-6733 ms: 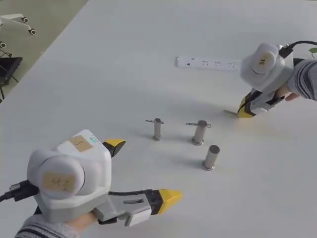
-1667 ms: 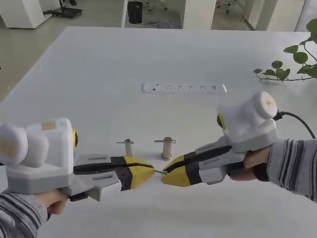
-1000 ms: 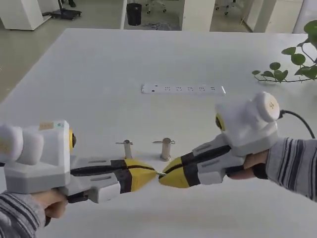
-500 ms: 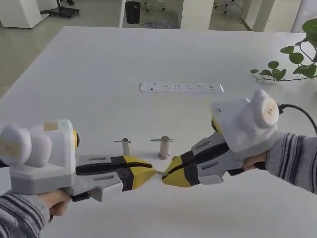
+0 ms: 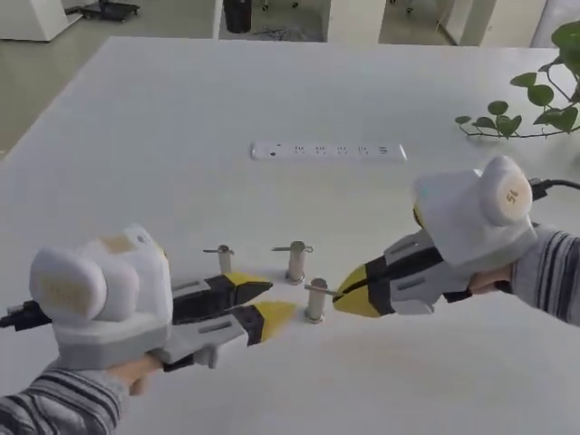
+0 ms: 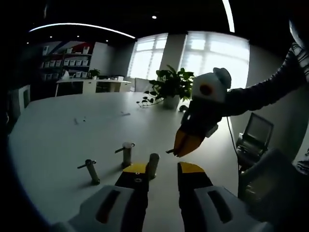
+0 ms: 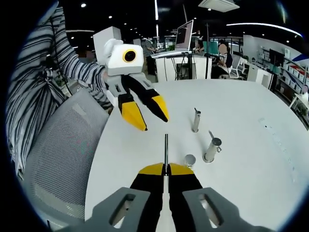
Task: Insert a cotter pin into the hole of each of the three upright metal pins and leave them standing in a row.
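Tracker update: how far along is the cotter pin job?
Done: the left pin and middle pin both carry cotter pins. In hand: the right gripper is shut on the last cotter pin, its tip beside the bare third pin, which stands close in front of the open left gripper. Left: insert it, then line that pin up with the others.

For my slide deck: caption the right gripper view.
Right gripper holds a cotter pin beside the bare third metal pin, open left gripper opposite.
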Demonstrator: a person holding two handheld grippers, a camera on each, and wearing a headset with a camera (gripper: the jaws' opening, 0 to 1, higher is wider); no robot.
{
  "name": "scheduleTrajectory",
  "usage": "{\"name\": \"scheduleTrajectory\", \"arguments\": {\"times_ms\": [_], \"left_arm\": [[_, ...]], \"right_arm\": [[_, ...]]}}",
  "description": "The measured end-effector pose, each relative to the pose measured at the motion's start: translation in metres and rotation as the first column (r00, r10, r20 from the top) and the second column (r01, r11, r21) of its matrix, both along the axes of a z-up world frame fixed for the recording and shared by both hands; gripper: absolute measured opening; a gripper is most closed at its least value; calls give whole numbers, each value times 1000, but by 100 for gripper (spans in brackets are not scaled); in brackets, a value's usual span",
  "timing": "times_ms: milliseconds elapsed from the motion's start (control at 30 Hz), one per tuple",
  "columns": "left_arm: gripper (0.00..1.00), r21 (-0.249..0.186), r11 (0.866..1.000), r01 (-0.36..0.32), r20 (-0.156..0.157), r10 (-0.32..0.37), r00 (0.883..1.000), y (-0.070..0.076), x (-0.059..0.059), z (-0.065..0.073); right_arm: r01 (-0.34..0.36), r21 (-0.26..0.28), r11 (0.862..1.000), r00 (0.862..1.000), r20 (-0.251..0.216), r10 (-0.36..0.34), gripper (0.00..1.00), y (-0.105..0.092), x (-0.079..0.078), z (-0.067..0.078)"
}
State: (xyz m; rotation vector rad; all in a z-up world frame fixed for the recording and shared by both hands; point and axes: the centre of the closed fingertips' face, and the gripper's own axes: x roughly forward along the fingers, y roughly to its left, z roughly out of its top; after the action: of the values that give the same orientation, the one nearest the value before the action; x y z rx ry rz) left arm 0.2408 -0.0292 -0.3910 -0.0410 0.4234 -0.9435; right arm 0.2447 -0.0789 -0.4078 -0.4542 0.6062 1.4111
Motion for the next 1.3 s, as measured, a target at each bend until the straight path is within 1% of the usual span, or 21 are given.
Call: {"name": "scheduleTrajectory", "arguments": {"times_ms": [33, 67, 100, 133, 167, 200, 300, 367, 467, 500, 533, 600, 800, 833, 867, 900, 1000, 1067, 1133, 1200, 1300], "left_arm": [[22, 23, 999, -26, 3, 26, 1000, 1, 3, -5], [23, 31, 999, -26, 3, 26, 1000, -2, 4, -8], [22, 38, 998, -39, -6, 40, 999, -3, 6, -12], [23, 37, 998, -43, -9, 43, 999, -3, 7, -12], [23, 33, 998, -59, -13, 59, 998, -5, 11, -14], [23, 31, 997, -65, -10, 65, 998, -6, 13, -15], [23, 61, 994, -88, 1, 88, 996, -10, 19, -22], [24, 75, 993, -93, 5, 93, 996, -12, 22, -26], [25, 130, 987, -98, 23, 95, 995, -16, 24, -35], [25, 140, 986, -94, 23, 92, 996, -18, 24, -37], [25, 143, 985, -97, 19, 95, 995, -21, 25, -40], [25, 160, 982, -104, 21, 102, 995, -24, 27, -45], [24, 182, 976, -115, 12, 115, 993, -35, 34, -57], [23, 231, 966, -115, 45, 108, 993, -34, 37, -61], [23, 252, 962, -106, 51, 97, 994, -35, 37, -63], [23, 260, 960, -106, 52, 96, 994, -37, 37, -65], [22, 253, 961, -112, 40, 105, 994, -42, 39, -70], [22, 264, 958, -114, 43, 106, 993, -43, 40, -73], [21, 259, 959, -116, 36, 111, 993, -45, 41, -74], [20, 256, 959, -124, 36, 119, 992, -46, 43, -74], [19, 261, 955, -138, 35, 133, 990, -44, 45, -77]], "right_arm": [[4, -14, 1000, 1000, 7, -4, 0, -4, 3, -2], [7, -25, 1000, 1000, 14, -7, 0, -6, 5, -3], [10, -36, 999, 1000, 20, -10, 0, -9, 7, -5], [11, -40, 999, 1000, 20, -10, 0, -11, 8, -6], [13, -48, 999, 1000, 24, -12, 0, -13, 10, -8], [15, -57, 998, 999, 29, -13, 0, -15, 11, -9], [16, -93, 996, 999, 45, -12, 0, -21, 16, -17], [14, -112, 994, 998, 54, -8, 0, -24, 17, -21], [14, -128, 992, 998, 54, -7, 0, -28, 20, -27], [13, -134, 991, 998, 54, -6, 0, -29, 21, -29], [13, -147, 989, 998, 61, -4, 0, -31, 23, -32], [8, -174, 985, 998, 67, 4, 0, -34, 24, -37], [-5, -194, 981, 998, 67, 19, 0, -39, 32, -44], [-10, -197, 980, 997, 71, 25, 0, -39, 32, -45], [-13, -198, 980, 997, 69, 27, 0, -38, 32, -46], [-17, -197, 980, 997, 68, 31, 0, -38, 32, -46], [-27, -189, 982, 997, 62, 40, 0, -34, 30, -46], [-38, -193, 981, 996, 68, 52, 0, -33, 30, -46], [-42, -184, 982, 997, 62, 54, 0, -32, 31, -46], [-48, -187, 981, 996, 62, 61, 0, -31, 31, -47], [-50, -188, 981, 996, 61, 62, 0, -30, 31, -47]]}}
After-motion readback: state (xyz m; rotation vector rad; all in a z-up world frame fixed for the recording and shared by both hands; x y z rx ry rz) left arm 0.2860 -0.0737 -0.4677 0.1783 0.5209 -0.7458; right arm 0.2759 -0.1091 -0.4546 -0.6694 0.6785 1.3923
